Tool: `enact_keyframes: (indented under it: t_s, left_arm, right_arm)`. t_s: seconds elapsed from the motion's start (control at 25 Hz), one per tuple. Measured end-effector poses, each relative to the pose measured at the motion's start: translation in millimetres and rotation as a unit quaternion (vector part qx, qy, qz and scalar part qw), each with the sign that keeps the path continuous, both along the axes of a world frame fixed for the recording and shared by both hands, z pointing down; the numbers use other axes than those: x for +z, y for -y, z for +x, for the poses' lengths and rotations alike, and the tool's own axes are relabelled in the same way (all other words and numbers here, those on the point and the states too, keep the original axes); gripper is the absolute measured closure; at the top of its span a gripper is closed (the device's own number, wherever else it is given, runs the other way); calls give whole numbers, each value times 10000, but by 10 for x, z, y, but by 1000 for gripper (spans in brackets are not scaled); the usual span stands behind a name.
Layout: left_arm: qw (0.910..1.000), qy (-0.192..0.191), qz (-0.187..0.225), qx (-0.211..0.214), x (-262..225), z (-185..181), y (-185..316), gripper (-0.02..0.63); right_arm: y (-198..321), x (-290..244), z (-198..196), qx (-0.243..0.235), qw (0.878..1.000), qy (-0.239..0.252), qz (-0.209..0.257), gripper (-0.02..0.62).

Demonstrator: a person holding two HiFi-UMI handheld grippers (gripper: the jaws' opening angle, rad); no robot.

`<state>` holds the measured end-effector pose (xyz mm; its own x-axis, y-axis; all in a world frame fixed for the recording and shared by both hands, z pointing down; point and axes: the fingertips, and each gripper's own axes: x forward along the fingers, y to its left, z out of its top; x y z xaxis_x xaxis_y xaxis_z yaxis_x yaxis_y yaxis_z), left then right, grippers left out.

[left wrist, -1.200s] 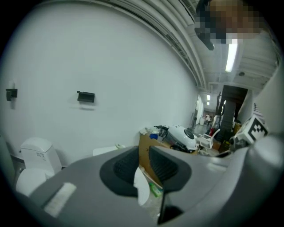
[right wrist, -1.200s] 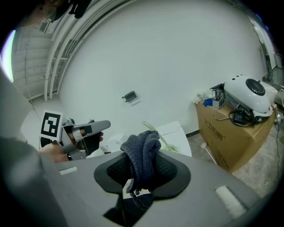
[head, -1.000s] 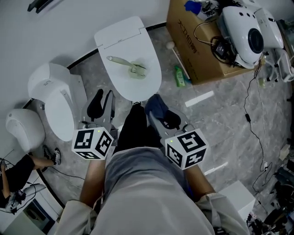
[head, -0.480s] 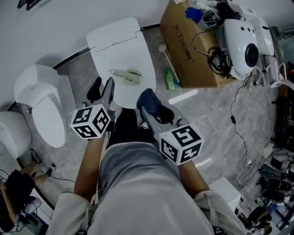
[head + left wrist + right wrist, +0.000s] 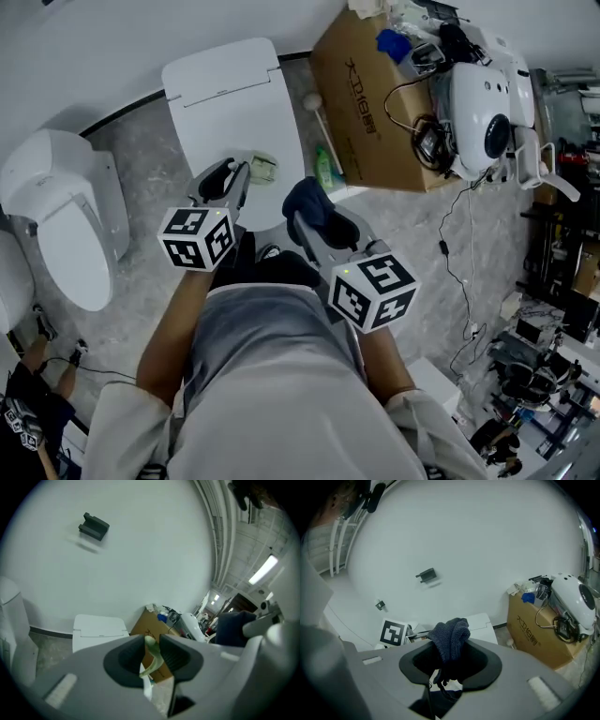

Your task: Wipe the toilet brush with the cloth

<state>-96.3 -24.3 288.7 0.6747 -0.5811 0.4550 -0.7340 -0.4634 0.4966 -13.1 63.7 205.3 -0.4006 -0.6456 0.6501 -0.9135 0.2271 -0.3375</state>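
Grey marbled floor (image 5: 131, 159) surrounded a white toilet (image 5: 230, 94) with its lid shut, a cardboard box (image 5: 361, 94) beside it. Over the lid's front, the left gripper (image 5: 230, 180) was clamped on the pale green toilet brush (image 5: 153, 652). Just beside it, the right gripper (image 5: 450, 663) pinched a bunched dark blue cloth (image 5: 450, 637), which stuck up above its jaws.
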Motion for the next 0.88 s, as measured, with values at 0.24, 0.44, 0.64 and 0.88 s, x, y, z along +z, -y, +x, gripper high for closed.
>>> enact_keyframes:
  t_s: [0.24, 0.44, 0.64, 0.88]
  left_arm:
    - [9994, -328, -54, 47, 22, -49, 31, 606]
    - [9992, -384, 30, -87, 19, -58, 43, 606]
    - [9992, -314, 154, -190, 34, -17, 37, 606]
    - [9986, -346, 258, -319, 45, -3, 86, 606]
  right_arm:
    - [211, 54, -1, -4, 10000, 26, 82, 488]
    - [498, 118, 119, 131, 9997, 193, 69, 489]
    - [757, 271, 138, -362, 9988, 321, -46, 488]
    - [1069, 511, 68, -1174, 9915, 550, -87, 486]
